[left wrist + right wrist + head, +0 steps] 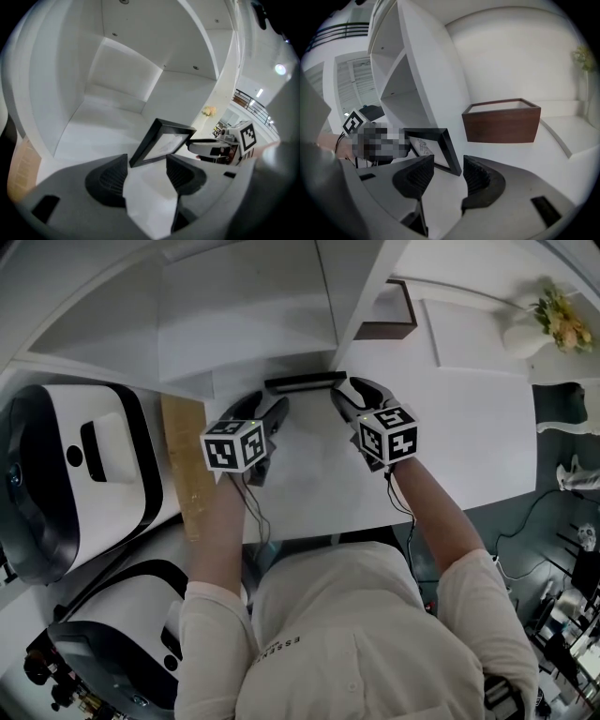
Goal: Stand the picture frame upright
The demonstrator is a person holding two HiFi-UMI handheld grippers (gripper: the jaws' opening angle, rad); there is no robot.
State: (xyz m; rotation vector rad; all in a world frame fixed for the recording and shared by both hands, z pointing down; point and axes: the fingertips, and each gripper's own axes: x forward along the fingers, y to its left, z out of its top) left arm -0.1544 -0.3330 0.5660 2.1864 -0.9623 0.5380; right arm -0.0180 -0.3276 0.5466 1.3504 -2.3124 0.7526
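A black picture frame (305, 382) stands upright on the white shelf top (309, 474), close to the foot of a white divider panel (361, 306). My left gripper (275, 414) is at the frame's left end and my right gripper (345, 397) at its right end. In the left gripper view the frame (164, 140) stands tilted just beyond the open left gripper (146, 165), with no pad pressing on it. The right gripper view shows the frame (436, 145) just past the open right gripper (448, 171), its corner ahead of the gap.
A brown wooden box (386, 315) sits behind the divider to the right. A vase of flowers (548, 324) stands at the far right. White rounded machines (75, 474) and a light wooden plank (187, 465) lie at the left. The shelf top ends at my body.
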